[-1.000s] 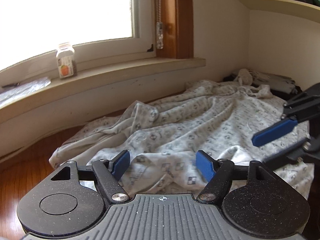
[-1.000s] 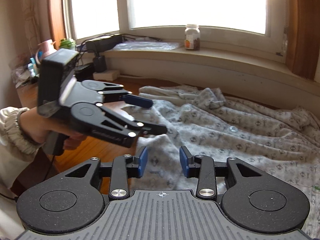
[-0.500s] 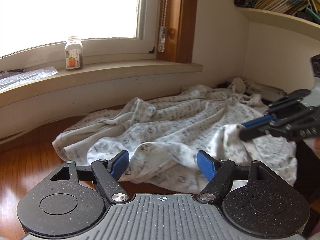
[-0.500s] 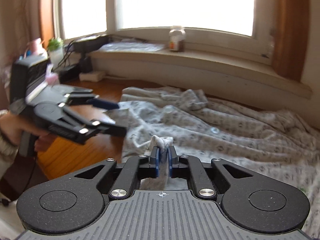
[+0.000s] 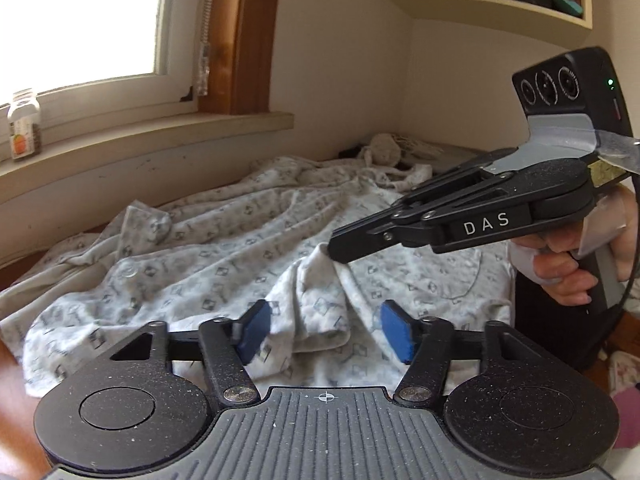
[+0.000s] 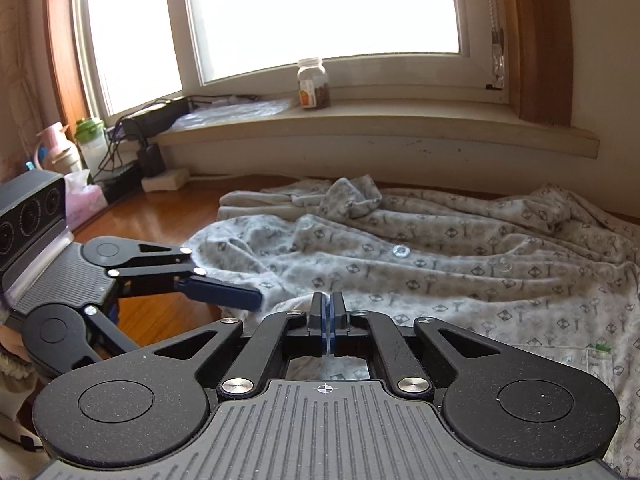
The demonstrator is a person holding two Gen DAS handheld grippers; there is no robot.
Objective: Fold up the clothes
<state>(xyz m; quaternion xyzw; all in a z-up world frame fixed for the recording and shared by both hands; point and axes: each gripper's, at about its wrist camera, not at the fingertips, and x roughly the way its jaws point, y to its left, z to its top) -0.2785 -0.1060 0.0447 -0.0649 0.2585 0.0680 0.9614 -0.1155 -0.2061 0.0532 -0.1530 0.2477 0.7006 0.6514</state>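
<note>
Right gripper (image 5: 332,250) clamped on a raised pinch of the patterned garment (image 5: 224,264); left gripper (image 5: 324,334) half open, closing in on the fold hanging below

Garment lies spread and crumpled over the wooden floor (image 6: 160,216), far edge running just under the windowsill (image 6: 400,128). Left pads have just been closing; the hanging fold (image 5: 320,320) sits between them, not yet pressed as far as I can tell. Judgement: seat the pads on both layers of that fold before lifting, keep the two grips level so the hem draws straight. Open floor shows on the left for laying the fold over; wall and shelf (image 5: 480,4) crowd the far corner. Jar (image 6: 313,84) on the sill stands well apart
</note>
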